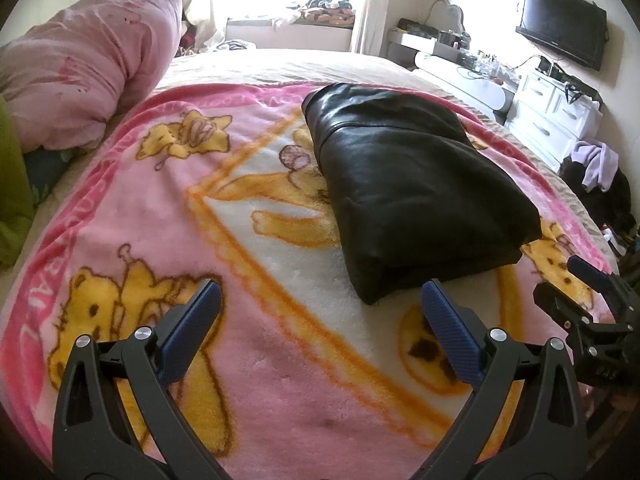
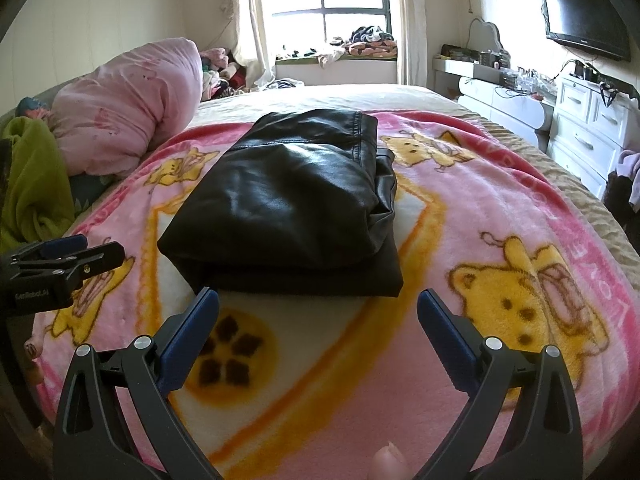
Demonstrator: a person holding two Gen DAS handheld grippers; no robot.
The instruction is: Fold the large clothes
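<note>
Both claws, left claw [image 1: 320, 308] and right claw [image 2: 318, 312], hover spread and empty; folded black leather garment [image 2: 288, 196] lies at twelve o'clock on pink bear-print blanket [image 2: 500, 208], apparently finished.

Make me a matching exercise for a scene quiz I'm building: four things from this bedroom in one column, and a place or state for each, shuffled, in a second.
Things
1. black leather garment
2. rolled pink quilt
3. television
4. right tongs

Place or state
A. mounted on the wall above the white drawers
B. open, empty, just short of the garment's near edge
C. folded on the pink bear blanket
D. bundled on the bed, left of the blanket

Pairs: 1-C, 2-D, 3-A, 4-B
</note>
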